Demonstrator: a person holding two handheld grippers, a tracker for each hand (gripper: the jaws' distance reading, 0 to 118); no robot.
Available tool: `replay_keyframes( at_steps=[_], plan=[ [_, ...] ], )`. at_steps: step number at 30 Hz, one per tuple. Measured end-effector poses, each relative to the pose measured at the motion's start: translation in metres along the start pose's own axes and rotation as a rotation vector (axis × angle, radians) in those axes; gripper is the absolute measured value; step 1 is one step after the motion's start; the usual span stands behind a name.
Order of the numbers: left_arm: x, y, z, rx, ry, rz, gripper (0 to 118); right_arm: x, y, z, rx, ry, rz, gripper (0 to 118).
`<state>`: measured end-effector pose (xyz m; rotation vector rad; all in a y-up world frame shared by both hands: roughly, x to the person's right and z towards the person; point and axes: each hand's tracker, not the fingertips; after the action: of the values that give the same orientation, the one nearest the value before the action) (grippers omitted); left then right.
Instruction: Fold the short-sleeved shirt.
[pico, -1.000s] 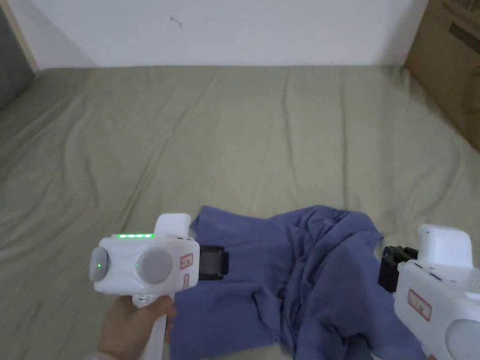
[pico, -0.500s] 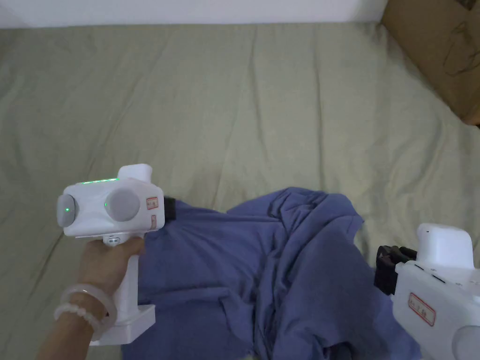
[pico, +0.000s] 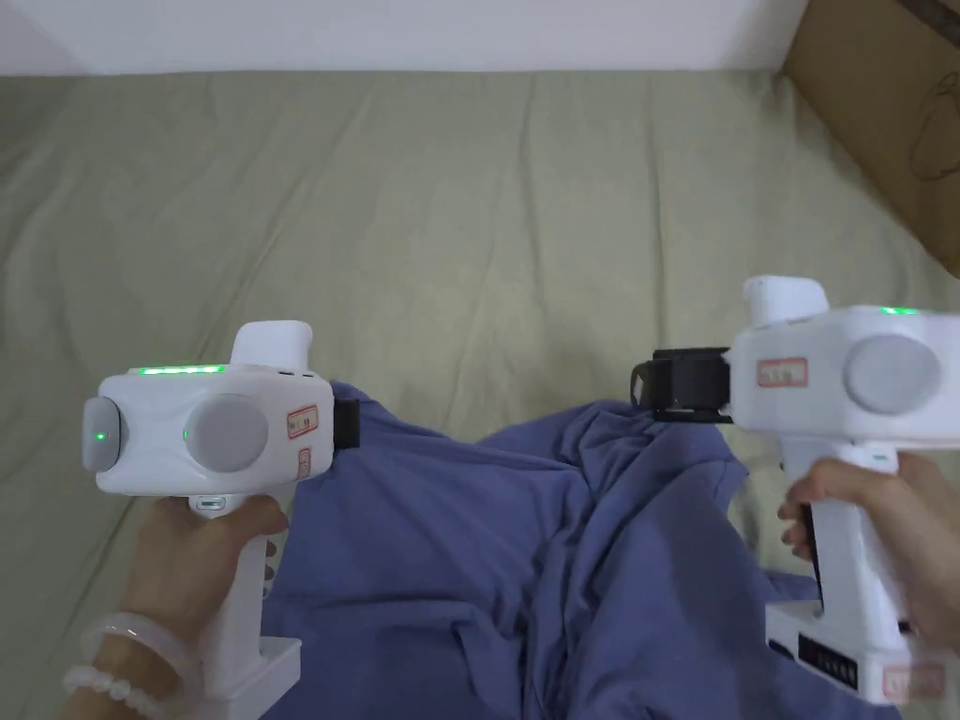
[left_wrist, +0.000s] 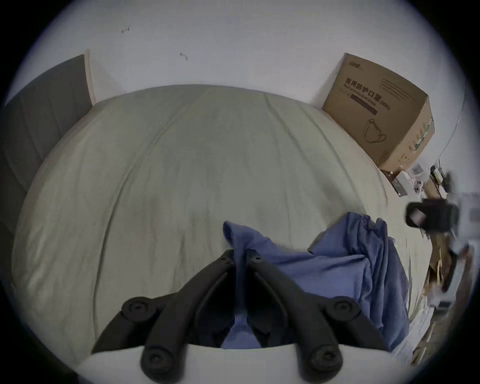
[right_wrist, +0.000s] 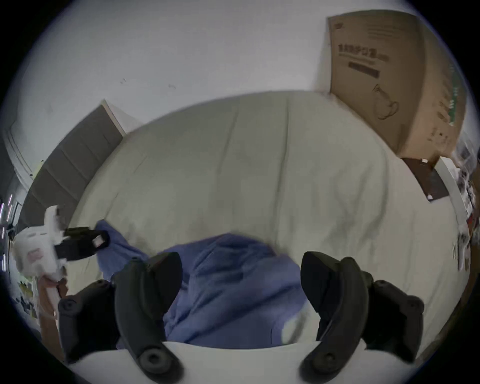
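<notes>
A crumpled blue short-sleeved shirt (pico: 487, 562) lies at the near edge of the bed. My left gripper (left_wrist: 241, 256) is shut on a bunched corner of the shirt (left_wrist: 298, 267) at its left side, lifting it slightly. In the head view that left gripper (pico: 349, 424) sits at the shirt's upper left corner. My right gripper (right_wrist: 241, 272) stands open above the shirt (right_wrist: 228, 285), nothing between its jaws. In the head view the right gripper (pico: 647, 386) hovers over the shirt's raised far right part.
A pale green sheet (pico: 469, 216) covers the bed, wrinkled and bare beyond the shirt. A large cardboard box (pico: 891, 112) stands at the bed's far right corner by the white wall. A grey headboard panel (left_wrist: 39, 109) is at the left.
The right gripper has risen and moved forward from the lower right to over the shirt's far right part. The left gripper keeps its hold on the shirt corner, lifted a little.
</notes>
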<state>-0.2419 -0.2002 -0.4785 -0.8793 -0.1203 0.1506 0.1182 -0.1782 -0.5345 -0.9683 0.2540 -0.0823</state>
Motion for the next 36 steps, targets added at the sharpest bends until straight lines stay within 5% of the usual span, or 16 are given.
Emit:
replay_keyframes(
  at_steps=[4,7,10,12,14,20,36],
  plan=[
    [-0.004,-0.001,-0.002,-0.001,-0.006,-0.021,5,0.006,0.017,-0.066,-0.138,-0.016,0.003,92],
    [-0.01,-0.004,-0.007,-0.024,-0.009,0.003,5,0.011,0.002,-0.101,-0.265,-0.146,0.038,51],
    [-0.011,-0.006,-0.007,-0.029,-0.011,-0.006,5,0.011,-0.009,-0.094,-0.19,-0.117,-0.001,44],
    [-0.011,-0.007,-0.006,-0.031,-0.008,-0.016,5,0.005,-0.01,-0.094,-0.186,-0.118,0.031,11],
    [-0.012,-0.007,-0.004,-0.032,-0.008,-0.009,5,0.002,-0.011,-0.091,-0.194,-0.149,0.086,8],
    [-0.007,0.002,0.025,-0.017,0.006,-0.041,5,0.008,0.007,-0.049,-0.13,-0.103,0.015,6],
    [-0.032,0.051,0.234,0.296,0.23,-0.099,5,0.035,0.061,0.248,0.327,-0.149,-0.034,6]
  ],
)
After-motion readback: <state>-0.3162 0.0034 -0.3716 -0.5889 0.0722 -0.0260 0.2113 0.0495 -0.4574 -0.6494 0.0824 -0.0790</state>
